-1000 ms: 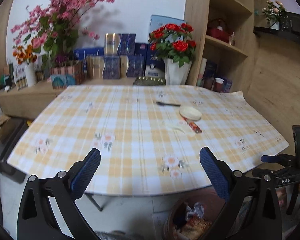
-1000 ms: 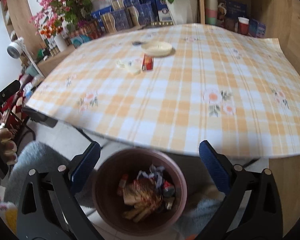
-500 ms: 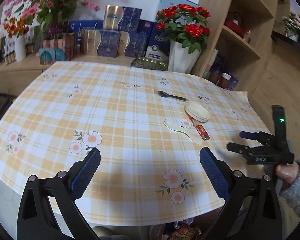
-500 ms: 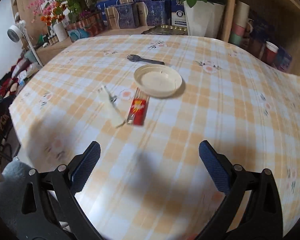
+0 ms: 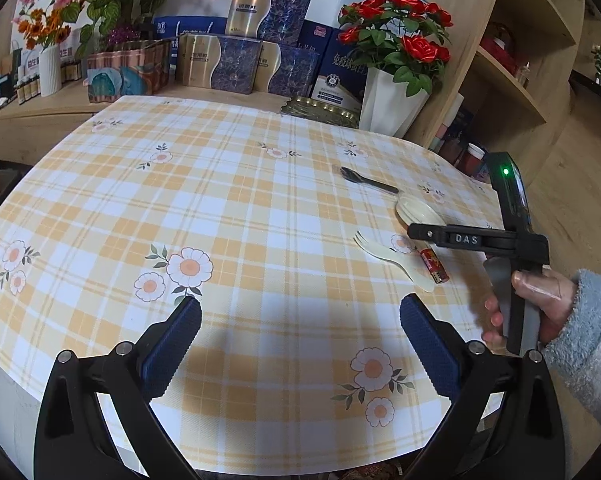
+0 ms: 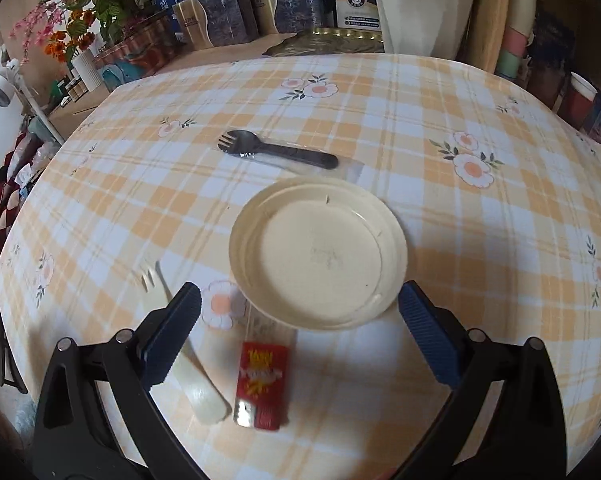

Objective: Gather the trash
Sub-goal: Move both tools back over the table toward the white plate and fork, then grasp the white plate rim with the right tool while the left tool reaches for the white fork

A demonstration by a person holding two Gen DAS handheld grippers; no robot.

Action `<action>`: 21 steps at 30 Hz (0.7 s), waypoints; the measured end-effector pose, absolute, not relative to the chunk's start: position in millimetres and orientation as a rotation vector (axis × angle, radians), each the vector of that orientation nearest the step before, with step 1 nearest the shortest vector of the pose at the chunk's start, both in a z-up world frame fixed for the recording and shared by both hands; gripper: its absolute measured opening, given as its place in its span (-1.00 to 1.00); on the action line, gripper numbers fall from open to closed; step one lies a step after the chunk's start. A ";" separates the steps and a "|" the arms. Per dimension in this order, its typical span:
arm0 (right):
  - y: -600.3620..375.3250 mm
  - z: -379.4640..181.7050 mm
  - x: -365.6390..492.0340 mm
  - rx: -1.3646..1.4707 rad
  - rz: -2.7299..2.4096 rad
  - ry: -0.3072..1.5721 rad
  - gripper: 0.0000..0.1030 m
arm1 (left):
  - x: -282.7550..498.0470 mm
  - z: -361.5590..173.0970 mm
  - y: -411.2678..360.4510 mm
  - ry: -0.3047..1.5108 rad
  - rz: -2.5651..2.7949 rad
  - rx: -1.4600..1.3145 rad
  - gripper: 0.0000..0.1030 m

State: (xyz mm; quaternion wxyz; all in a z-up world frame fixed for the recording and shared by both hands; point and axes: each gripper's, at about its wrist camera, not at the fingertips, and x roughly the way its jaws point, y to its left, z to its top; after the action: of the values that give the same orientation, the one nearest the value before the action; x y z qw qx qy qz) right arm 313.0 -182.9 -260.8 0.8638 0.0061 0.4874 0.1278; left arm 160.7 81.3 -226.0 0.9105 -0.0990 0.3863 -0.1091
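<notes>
Four pieces of trash on the desk, nothing picked up yet.

I hold my right tool (image 6: 299, 308) wide open and empty, low over the cream plate (image 6: 317, 252), with the red wrapper (image 6: 263, 385) and the pale fork (image 6: 188, 364) lying between its fingers. The wrapped black fork (image 6: 278, 151) lies just beyond the plate. My left tool (image 5: 300, 330) hangs open and empty over bare checked desk (image 5: 228, 200). As I judge it, all four items remain to collect.
</notes>
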 end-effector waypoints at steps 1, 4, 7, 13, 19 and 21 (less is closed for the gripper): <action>-180.6 -261.0 317.2 0.012 0.269 1.026 0.89 | 161.2 -226.6 80.9 0.799 -0.233 -0.208 0.89; -177.7 -262.1 325.8 0.021 0.271 1.045 0.89 | 160.2 -224.5 77.6 0.789 -0.227 -0.204 0.89; -175.3 -264.2 332.5 0.028 0.251 1.056 0.89 | 163.7 -225.5 74.8 0.808 -0.237 -0.234 0.89; -182.8 -267.4 346.9 0.104 0.202 1.070 0.89 | 164.1 -226.0 61.8 0.814 -0.273 -0.234 0.88; -181.7 -265.1 352.3 0.102 0.234 1.072 0.71 | 166.7 -229.6 55.8 0.839 -0.292 -0.252 0.88; -184.9 -261.9 350.7 0.123 0.260 1.068 0.70 | 168.9 -230.4 54.9 0.854 -0.295 -0.268 0.80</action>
State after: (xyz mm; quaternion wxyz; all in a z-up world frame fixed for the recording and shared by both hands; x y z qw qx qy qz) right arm 350.7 -184.9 -261.9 0.8509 0.0582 0.5073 0.1233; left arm 168.9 54.9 -230.4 0.8909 -0.1290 0.4115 -0.1423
